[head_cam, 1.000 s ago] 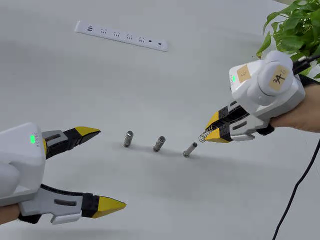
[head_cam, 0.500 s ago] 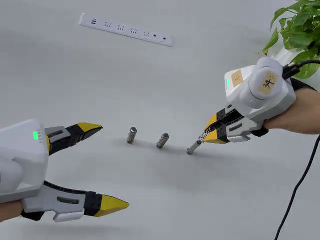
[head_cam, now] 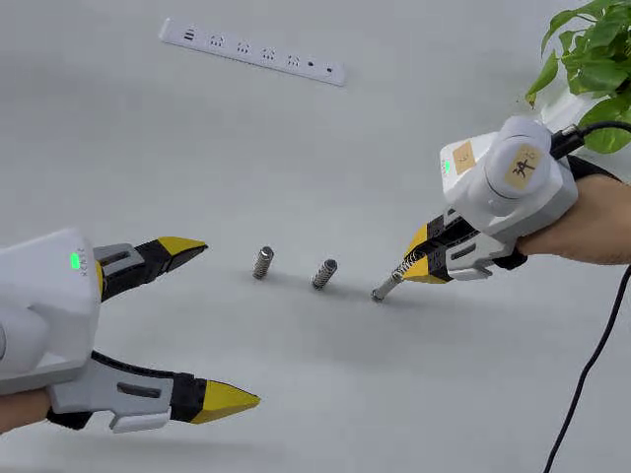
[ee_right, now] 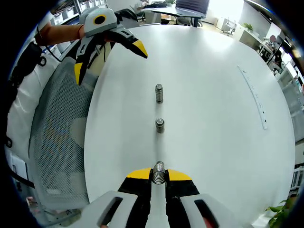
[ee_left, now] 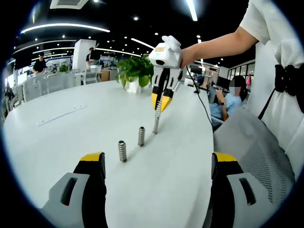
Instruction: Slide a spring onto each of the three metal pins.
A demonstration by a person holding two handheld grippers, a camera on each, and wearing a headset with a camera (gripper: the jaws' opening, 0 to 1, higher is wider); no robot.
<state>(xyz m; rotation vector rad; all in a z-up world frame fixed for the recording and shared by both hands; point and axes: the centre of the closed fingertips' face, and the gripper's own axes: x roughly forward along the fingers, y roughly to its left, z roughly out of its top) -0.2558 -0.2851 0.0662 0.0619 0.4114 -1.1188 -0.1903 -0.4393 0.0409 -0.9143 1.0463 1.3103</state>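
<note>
Right gripper [head_cam: 419, 264] clamped on spring [head_cam: 402, 270], whose free end meets the bare pin [head_cam: 381, 292]; left gripper [head_cam: 229, 322], jaws apart, well apart from that pin.

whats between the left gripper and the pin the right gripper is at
Head view: two spring-covered pins in a row, first pin and second pin.

Take the middle pin [head_cam: 324, 274] on your surface [head_cam: 325, 158] as centre. The left pin [head_cam: 262, 262] stands just left of it, the right pin [head_cam: 381, 292] just right, all in one row. Further right of it is your right gripper [head_cam: 413, 260]; the spring [head_cam: 402, 272] between its fingers [head_cam: 431, 267] meets the right pin's top. Your left gripper [head_cam: 229, 322] lies left and nearer you, well apart. The power strip [head_cam: 251, 51] lies far behind, to the left; the plant [head_cam: 592, 59] far behind, to the right
</note>
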